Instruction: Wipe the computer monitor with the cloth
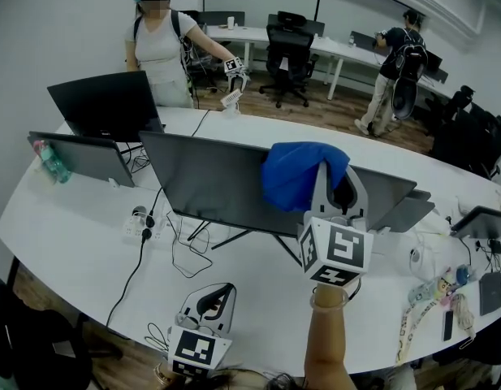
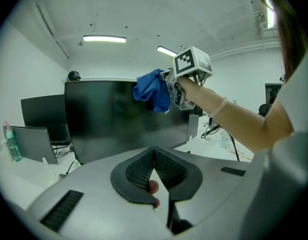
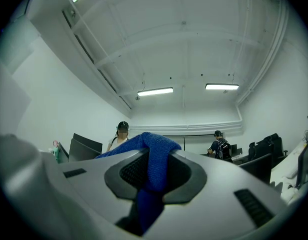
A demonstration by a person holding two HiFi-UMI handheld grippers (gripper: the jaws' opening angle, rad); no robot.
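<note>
A wide dark monitor point(image 1: 218, 187) stands in the middle of the white table point(image 1: 71, 242); in the left gripper view the monitor's point(image 2: 114, 119) screen faces me. A blue cloth point(image 1: 297, 173) is bunched against the monitor's upper right part. My right gripper point(image 1: 333, 177) is shut on it, and the cloth point(image 3: 151, 171) hangs between its jaws point(image 3: 154, 156). From the left gripper view the cloth point(image 2: 153, 91) and right gripper point(image 2: 176, 86) sit at the screen's top edge. My left gripper point(image 1: 216, 292) stays low over the table's front, shut point(image 2: 154, 151) with nothing in it.
Two more dark screens point(image 1: 104, 104) point(image 1: 79, 157) and a bottle point(image 1: 51, 161) stand at the left. A power strip point(image 1: 140, 226) and cables lie under the monitor. Lanyards point(image 1: 429, 307) and small devices lie at the right. A person point(image 1: 161, 31) holding grippers stands behind the table.
</note>
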